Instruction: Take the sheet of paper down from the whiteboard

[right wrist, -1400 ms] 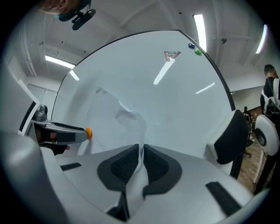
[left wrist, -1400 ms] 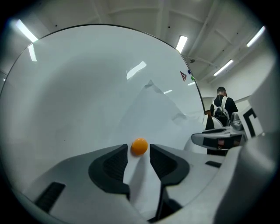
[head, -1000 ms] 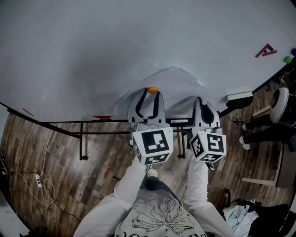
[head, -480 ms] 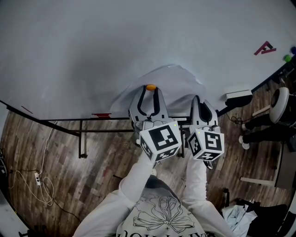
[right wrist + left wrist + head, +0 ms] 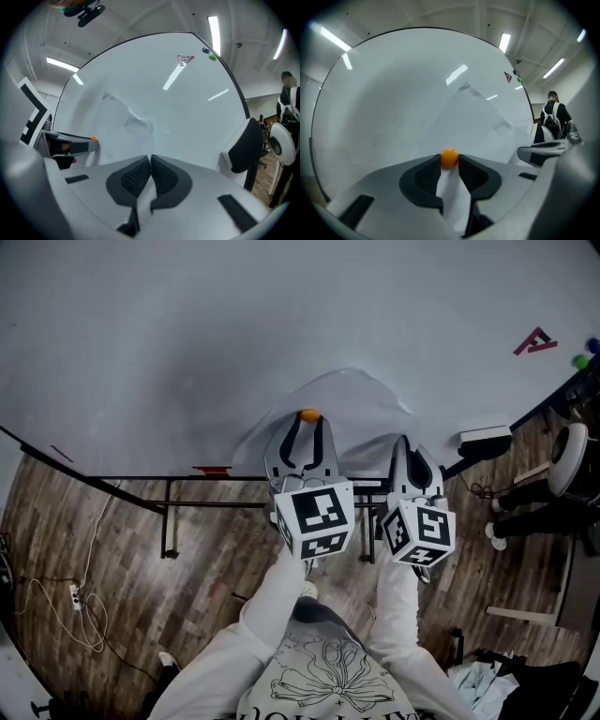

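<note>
A white sheet of paper (image 5: 361, 409) hangs bulged and creased on the whiteboard (image 5: 187, 334), pinned at its lower left by a small orange magnet (image 5: 308, 415). My left gripper (image 5: 308, 422) points at the board with its jaws closing around the orange magnet (image 5: 449, 157); both fingertips touch its sides. My right gripper (image 5: 405, 442) sits at the sheet's lower right edge, shut, with the paper (image 5: 124, 124) running down between its pads (image 5: 150, 161). The paper (image 5: 473, 117) rises behind the left jaws.
A red mark (image 5: 535, 341) and a green magnet (image 5: 583, 360) sit on the board at far right. An eraser (image 5: 486, 437) and a red marker (image 5: 211, 470) lie on the tray. Chairs (image 5: 567, 456) stand right, a cable (image 5: 75, 601) lies left. A person (image 5: 553, 115) stands beyond.
The left jaws have narrowed onto the orange magnet and that gripper's cube has rolled slightly. The right gripper has stayed put on the paper's edge.
</note>
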`<state>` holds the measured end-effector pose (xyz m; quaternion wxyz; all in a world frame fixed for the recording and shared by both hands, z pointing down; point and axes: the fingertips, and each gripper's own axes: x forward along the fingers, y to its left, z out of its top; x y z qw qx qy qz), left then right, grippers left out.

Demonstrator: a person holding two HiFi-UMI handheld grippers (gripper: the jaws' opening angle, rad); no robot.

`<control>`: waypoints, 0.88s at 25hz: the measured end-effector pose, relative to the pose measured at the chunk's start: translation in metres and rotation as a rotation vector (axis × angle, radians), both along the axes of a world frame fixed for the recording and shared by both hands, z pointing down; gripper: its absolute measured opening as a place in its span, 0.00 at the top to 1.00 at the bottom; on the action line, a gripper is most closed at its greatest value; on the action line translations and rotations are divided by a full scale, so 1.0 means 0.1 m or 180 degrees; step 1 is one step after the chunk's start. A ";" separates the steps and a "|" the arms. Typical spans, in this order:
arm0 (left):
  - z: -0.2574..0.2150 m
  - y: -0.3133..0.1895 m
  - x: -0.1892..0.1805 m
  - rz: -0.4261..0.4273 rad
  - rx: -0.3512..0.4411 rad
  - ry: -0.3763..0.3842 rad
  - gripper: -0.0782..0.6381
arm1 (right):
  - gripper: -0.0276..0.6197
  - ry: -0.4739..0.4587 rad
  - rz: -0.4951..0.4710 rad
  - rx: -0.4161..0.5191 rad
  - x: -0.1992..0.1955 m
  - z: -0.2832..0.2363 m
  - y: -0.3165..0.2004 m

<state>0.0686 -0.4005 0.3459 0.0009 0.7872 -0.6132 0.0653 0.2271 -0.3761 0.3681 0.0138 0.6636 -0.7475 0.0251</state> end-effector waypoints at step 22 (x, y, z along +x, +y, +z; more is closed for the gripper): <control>-0.09 0.00 -0.61 -0.0265 -0.0013 0.0082 0.73 | 0.95 0.0051 0.0461 0.0126 0.49 -0.27 0.25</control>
